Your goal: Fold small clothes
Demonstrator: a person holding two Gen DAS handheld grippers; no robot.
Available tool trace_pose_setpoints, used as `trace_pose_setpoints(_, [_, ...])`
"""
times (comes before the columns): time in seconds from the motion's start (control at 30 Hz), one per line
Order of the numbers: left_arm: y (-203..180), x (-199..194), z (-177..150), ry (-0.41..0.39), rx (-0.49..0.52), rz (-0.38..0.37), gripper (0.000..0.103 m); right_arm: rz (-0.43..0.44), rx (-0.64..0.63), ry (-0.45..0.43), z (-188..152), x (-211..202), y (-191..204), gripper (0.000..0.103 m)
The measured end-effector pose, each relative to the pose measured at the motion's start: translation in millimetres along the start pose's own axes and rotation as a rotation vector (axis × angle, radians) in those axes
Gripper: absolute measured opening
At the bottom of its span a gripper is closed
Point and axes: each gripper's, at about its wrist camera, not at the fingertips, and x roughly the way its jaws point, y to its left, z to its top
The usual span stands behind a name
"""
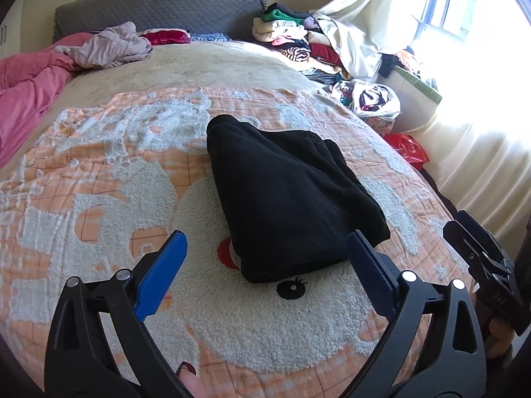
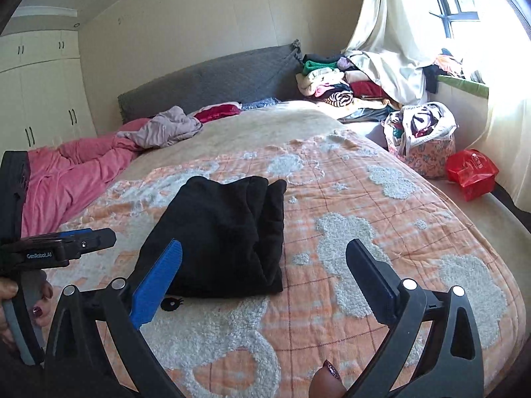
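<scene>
Sunlit bed blanket [image 1: 99,172] carries the folded black garment [image 1: 285,199]; with left gripper [image 1: 265,265] and right gripper [image 2: 264,265] both spread empty, I'd lift clear without snagging it.

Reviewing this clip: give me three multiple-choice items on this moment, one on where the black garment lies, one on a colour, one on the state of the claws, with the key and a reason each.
1. Where does the folded black garment lie?
A. on the orange and white blanket
B. on the pile of clothes by the window
C. inside the floral bag

2. What colour is the plastic bag on the floor by the curtain?
A. green
B. red
C. blue

3. How do the left claw and the right claw stand?
A. both shut on the garment
B. one open, one shut on the garment
C. both open, holding nothing

Key: 1 A, the garment rests flat on the blanket in both views. 2 B, the bag is plainly red. 3 C, each claw's blue pads stand wide apart and press on no cloth.
</scene>
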Motion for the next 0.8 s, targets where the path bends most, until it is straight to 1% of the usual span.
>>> trace_pose_setpoints(0.13, [-3,-15,-12,-0.024,0.013,-0.007,0.093,-0.009,-0.011,-0.023,-4,-14,7,0.098])
trace_pose_setpoints(0.27, [0,-26,-24,-0.039,0.020,0.007,0.093,-0.024,-0.034,-0.036,-10,-28,14,0.099])
trace_pose_setpoints(0.47, [12,-38,-45,-0.049,-0.005,0.022,0.093,-0.046,-0.049,-0.012,-27,-39,21,0.099])
trace_pose_setpoints(0.57, [15,-41,-58,-0.041,0.002,0.031,0.093,-0.056,-0.057,-0.001,-36,-45,24,0.099])
trace_pose_setpoints(0.73, [20,-43,-78,-0.036,0.011,0.065,0.093,-0.061,-0.058,0.047,-53,-46,27,0.099])
trace_pose_setpoints(0.8, [23,-41,-85,-0.026,-0.001,0.074,0.093,-0.069,-0.055,0.072,-62,-44,28,0.099])
